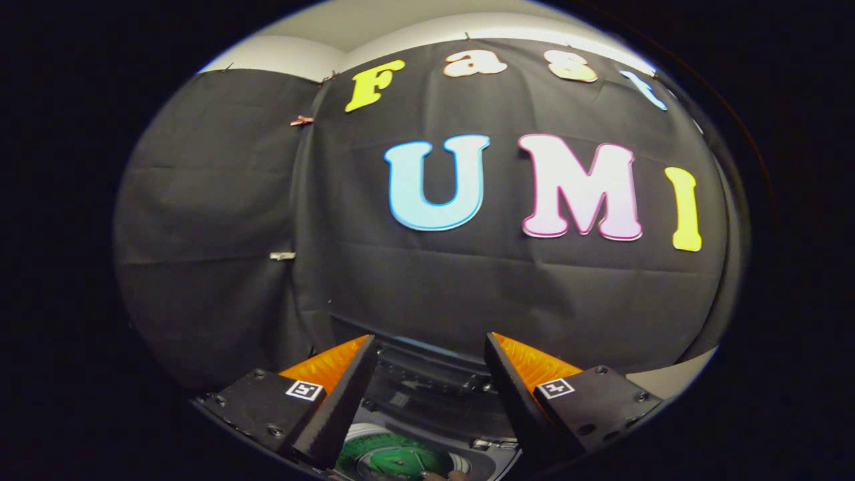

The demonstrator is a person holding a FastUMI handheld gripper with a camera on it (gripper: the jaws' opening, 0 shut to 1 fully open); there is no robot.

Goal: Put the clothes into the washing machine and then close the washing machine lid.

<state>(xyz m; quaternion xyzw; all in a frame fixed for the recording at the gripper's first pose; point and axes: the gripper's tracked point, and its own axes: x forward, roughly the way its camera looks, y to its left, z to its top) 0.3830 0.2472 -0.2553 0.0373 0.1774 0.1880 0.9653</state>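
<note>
Washing machine (427, 394) sits low at six o'clock between my fingers, its drum (391, 457) showing green inside. My gripper (431, 347) is spread wide, holding nothing, tilted up toward the black cloth wall (467, 280) at twelve.

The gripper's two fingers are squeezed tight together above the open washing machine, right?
Not quite. In the gripper view the gripper has its fingers spread wide apart, holding nothing. The rest is right: they hang above the open washing machine, whose green-patterned drum shows between them.
</note>
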